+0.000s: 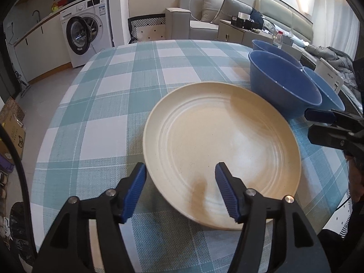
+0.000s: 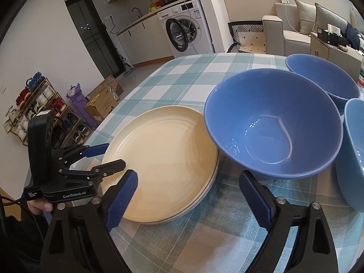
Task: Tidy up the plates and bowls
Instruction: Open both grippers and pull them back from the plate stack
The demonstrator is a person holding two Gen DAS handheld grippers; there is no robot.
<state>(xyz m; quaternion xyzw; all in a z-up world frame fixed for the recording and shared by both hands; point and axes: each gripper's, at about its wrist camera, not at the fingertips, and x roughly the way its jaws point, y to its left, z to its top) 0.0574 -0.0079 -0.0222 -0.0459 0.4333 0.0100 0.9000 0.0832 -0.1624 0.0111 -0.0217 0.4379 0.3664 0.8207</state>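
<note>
A cream plate (image 1: 218, 141) lies on the teal checked tablecloth (image 1: 109, 95); in the right wrist view the cream plate (image 2: 163, 159) rests on a second plate whose rim (image 2: 206, 191) shows beneath it. My left gripper (image 1: 179, 170) stands open astride the plate's near rim, pads apart from it. My right gripper (image 2: 188, 177) is open over the plate's right edge and the cloth. Three blue bowls stand to the right: a large one (image 2: 273, 122), one behind it (image 2: 323, 77), and a paler one (image 2: 355, 154). Each gripper also shows in the other's view: left gripper (image 2: 115, 155), right gripper (image 1: 309, 124).
The table's left edge (image 1: 59, 113) drops to the floor, where cardboard boxes (image 2: 102, 104) and a shoe rack (image 2: 38, 111) stand. A washing machine (image 1: 87, 29) and a sofa (image 1: 204, 16) lie beyond the far edge. A hand (image 2: 39, 207) holds the left gripper.
</note>
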